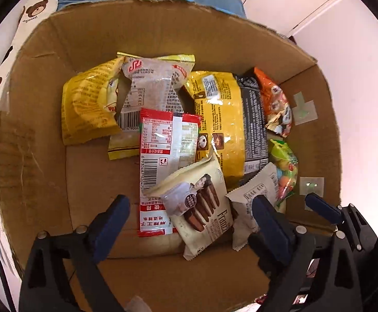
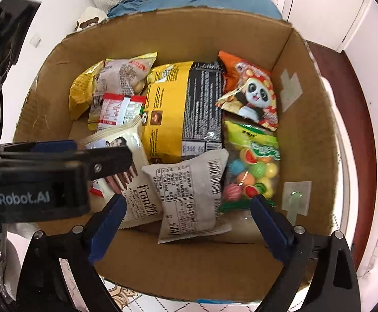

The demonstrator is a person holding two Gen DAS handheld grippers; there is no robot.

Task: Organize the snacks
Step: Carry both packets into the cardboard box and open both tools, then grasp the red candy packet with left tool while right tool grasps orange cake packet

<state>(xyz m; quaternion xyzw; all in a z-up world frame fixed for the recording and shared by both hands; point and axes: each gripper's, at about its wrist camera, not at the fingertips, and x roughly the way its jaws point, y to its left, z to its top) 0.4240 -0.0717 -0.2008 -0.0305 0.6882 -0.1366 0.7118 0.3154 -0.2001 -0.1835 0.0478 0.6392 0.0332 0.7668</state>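
Franzzi pkt [image 1: 199, 205] flat, long axis diagonal

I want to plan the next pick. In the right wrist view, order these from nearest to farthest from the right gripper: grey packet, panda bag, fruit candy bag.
1. Grey packet, lying just ahead of the open right gripper.
2. Fruit candy bag, right side, mid box.
3. Panda bag, far right corner.

Cardboard box [image 2: 178, 33] packed with snacks — right gripper [image 2: 189, 208] jaws wide above grey packet [image 2: 189, 189]
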